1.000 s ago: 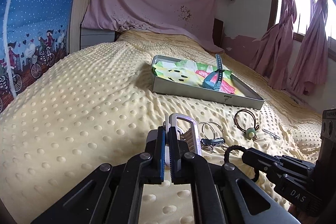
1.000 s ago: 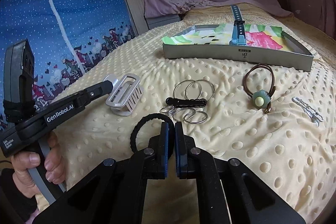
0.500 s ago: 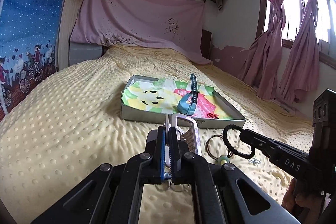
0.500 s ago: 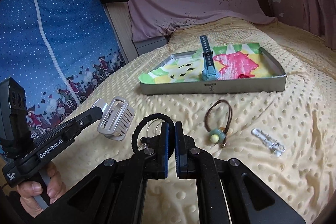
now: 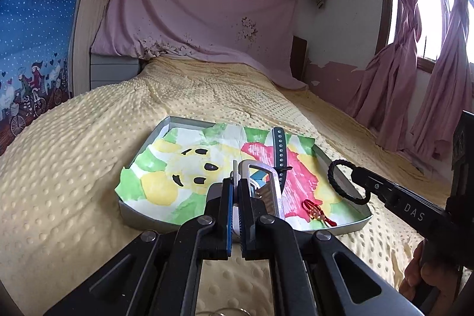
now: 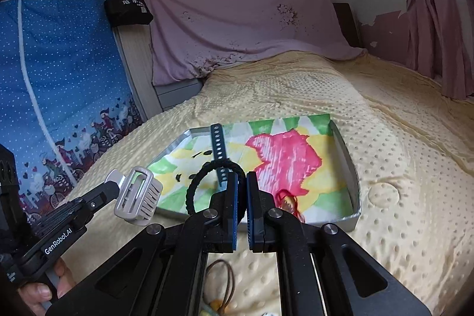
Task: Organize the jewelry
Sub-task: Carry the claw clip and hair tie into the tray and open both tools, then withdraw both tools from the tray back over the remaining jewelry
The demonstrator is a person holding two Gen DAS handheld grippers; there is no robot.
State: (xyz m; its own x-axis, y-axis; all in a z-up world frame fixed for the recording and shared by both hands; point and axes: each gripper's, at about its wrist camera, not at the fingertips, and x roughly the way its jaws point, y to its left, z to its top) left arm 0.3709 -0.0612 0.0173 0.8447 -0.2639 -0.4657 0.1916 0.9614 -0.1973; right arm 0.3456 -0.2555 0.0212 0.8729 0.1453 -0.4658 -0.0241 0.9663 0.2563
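From the left wrist camera, the left gripper is squeezed almost shut on a silver hair clip. The clip sticks up between the two fingers, over the near side of the gray tray. The tray sits on the bumpy yellow blanket and has a bright painted paper inside it. A dark watch band lies on the paper, and a small red string charm lies near the tray's front right corner. On the right side, the right gripper reaches in with a black braided ring at its tip (the ring hangs over the tray's right edge). Thin metal rings just peek in at the bottom edge.

From the right wrist camera, the right gripper has its jaws nearly closed, with only a thin gap, pinching the black braided ring. The ring loops up and to the left of the fingers, over the front of the gray tray. The watch band and the red string charm lie on the painted paper. At the left, the left gripper holds the silver hair clip just outside the tray's left front corner. A brown hair tie with a bead lies on the yellow blanket below the fingers.
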